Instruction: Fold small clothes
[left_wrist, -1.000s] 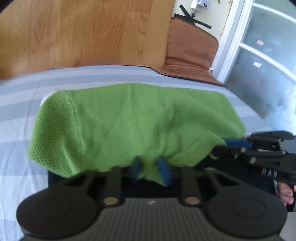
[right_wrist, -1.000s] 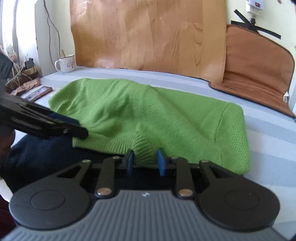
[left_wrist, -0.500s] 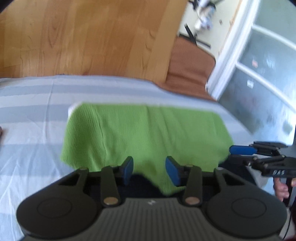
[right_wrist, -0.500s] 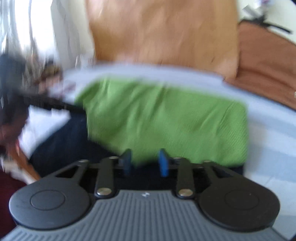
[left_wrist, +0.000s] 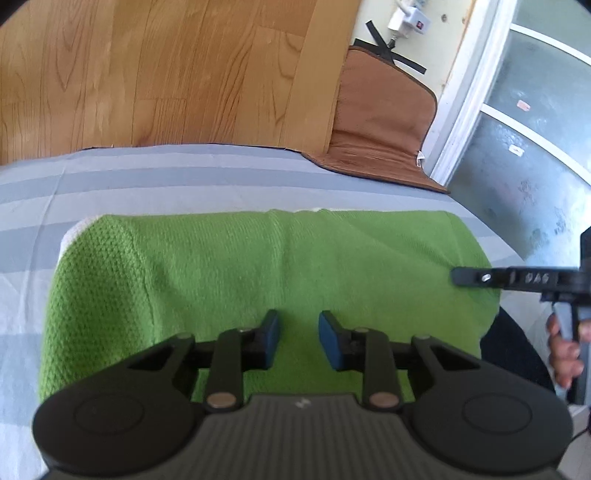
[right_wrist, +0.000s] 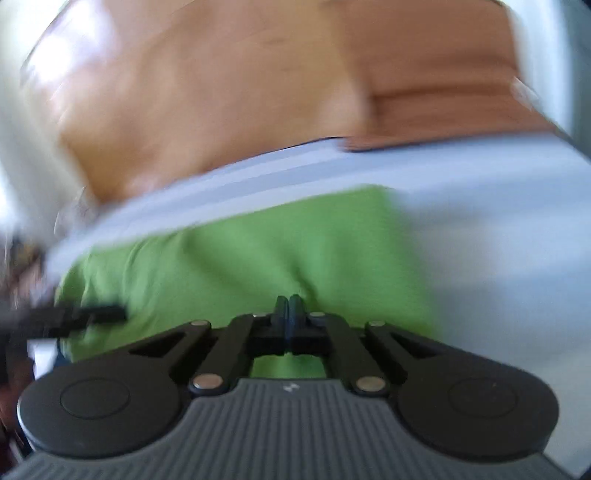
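A green knitted garment (left_wrist: 236, 266) lies folded flat on the striped grey bedsheet (left_wrist: 177, 170). In the left wrist view my left gripper (left_wrist: 298, 332) hovers just over the garment's near part. Its blue pads (left_wrist: 271, 332) stand a little apart and are closing, with nothing between them. My right gripper (left_wrist: 458, 276) reaches in from the right over the garment's right end, held by a hand (left_wrist: 565, 354). The right wrist view is blurred by motion. There the right gripper (right_wrist: 289, 306) is shut and empty above the green garment (right_wrist: 258, 258), and the left gripper (right_wrist: 107, 314) shows at the left.
A dark navy cloth (left_wrist: 513, 350) lies at the garment's near right corner. A wooden panel (left_wrist: 166, 74) and a brown cushion (left_wrist: 380, 122) stand behind the bed. A glazed door (left_wrist: 535, 129) is at the right.
Both grippers have let go of the green garment's hem, and it now lies flat and folded. The left gripper opened and moved over it. The right gripper shut empty and rolled.
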